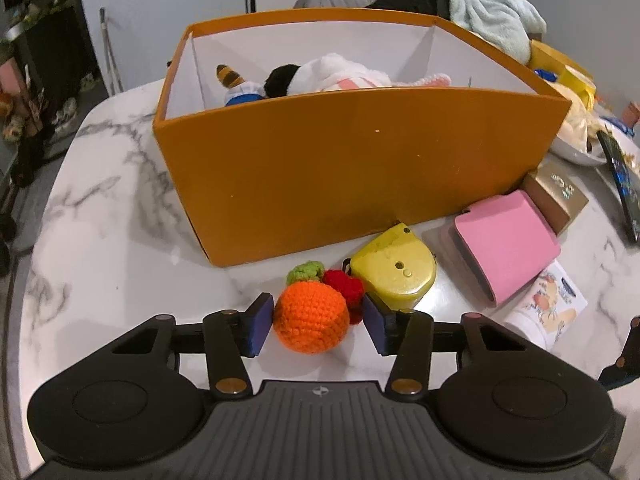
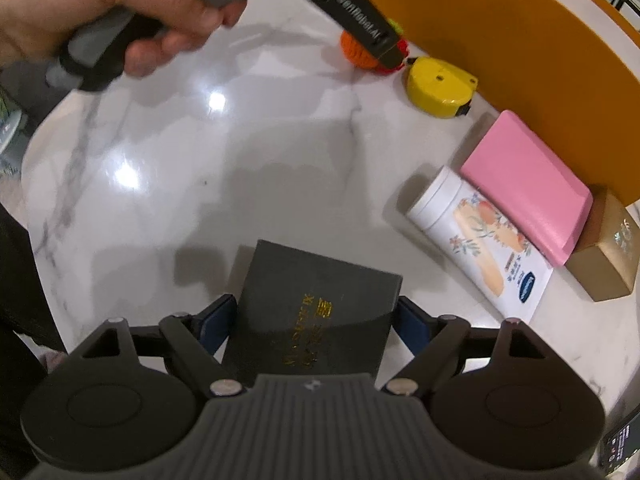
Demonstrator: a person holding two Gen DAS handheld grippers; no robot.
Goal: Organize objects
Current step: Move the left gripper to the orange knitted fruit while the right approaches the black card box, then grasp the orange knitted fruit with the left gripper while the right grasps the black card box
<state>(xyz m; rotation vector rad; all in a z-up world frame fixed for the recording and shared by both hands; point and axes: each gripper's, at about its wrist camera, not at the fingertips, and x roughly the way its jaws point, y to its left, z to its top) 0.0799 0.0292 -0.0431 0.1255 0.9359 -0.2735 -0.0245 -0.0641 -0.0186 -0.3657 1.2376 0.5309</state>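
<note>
We have the crocheted orange sitting on the worktop squarely between the fingers of the left gripper. The fingers stand spread, the left pad at the yarn's edge and the right pad a little clear of it, so nothing is pinched yet; we judge this a line-up for a grasp. A red crocheted piece and green leaf cling to the orange's far side. Just beyond the right finger lies a yellow tape measure, then a pink case, and straight ahead rises the orange storage box, already holding plush toys — likely where the loose things go.

Our right gripper has a dark box between its fingers; both pads look against its sides, though we cannot tell how firmly. Its gold lettering is too blurred to read. Ahead and right lies a floral tube. The left handle reads "GenRobot.AI".
</note>
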